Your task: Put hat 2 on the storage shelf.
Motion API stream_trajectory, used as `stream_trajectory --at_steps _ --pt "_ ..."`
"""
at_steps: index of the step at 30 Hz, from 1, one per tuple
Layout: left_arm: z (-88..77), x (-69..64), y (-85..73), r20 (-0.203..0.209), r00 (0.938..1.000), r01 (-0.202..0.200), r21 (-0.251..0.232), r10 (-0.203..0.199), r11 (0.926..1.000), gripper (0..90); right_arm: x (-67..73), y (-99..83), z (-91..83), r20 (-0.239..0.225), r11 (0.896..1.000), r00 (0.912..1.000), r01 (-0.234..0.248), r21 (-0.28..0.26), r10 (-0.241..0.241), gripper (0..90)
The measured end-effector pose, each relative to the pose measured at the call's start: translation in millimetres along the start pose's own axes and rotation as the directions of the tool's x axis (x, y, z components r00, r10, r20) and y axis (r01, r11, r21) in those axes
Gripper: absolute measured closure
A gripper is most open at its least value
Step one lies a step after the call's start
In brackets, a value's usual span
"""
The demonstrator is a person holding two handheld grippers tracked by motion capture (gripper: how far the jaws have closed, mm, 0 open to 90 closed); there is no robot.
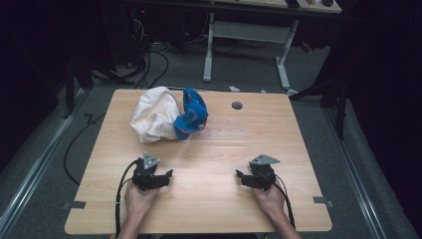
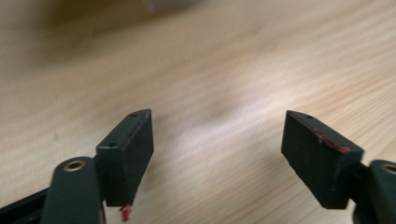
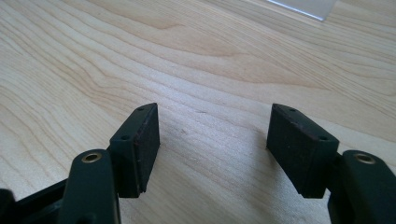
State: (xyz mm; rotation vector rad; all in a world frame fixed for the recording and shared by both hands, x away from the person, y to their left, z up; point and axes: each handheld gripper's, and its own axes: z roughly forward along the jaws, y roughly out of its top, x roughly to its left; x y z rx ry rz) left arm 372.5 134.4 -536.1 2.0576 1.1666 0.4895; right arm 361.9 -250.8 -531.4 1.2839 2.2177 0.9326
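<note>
Both grippers rest low at the bottom of the high view, near the table's (image 1: 209, 149) front edge. Left gripper (image 1: 166, 175): jaws spread wide, nothing between them. Right gripper (image 1: 240, 175): likewise spread and empty.

Cream cloth bundle (image 1: 153, 114) and blue garment (image 1: 193, 114) lie touching, upper left of the tabletop, well apart from both grippers, probably parked there before the next reach.

No readable labels or writing.

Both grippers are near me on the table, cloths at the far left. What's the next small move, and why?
Probably reach the left gripper forward to the white cloth. Both it and the right gripper are open and empty, and the white cloth lies bunched against the blue cloth, nearest the left.
</note>
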Motion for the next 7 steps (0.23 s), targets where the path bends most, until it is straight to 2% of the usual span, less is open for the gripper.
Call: stream_trajectory --at_steps 7 --pt "0.0 -0.8 -0.2 -0.012 0.9999 0.009 0.001 -0.009 1.0000 22.0 -0.5 -0.8 -0.9 0.006 1.000 1.0000 -0.008 0.001 0.008 33.8"
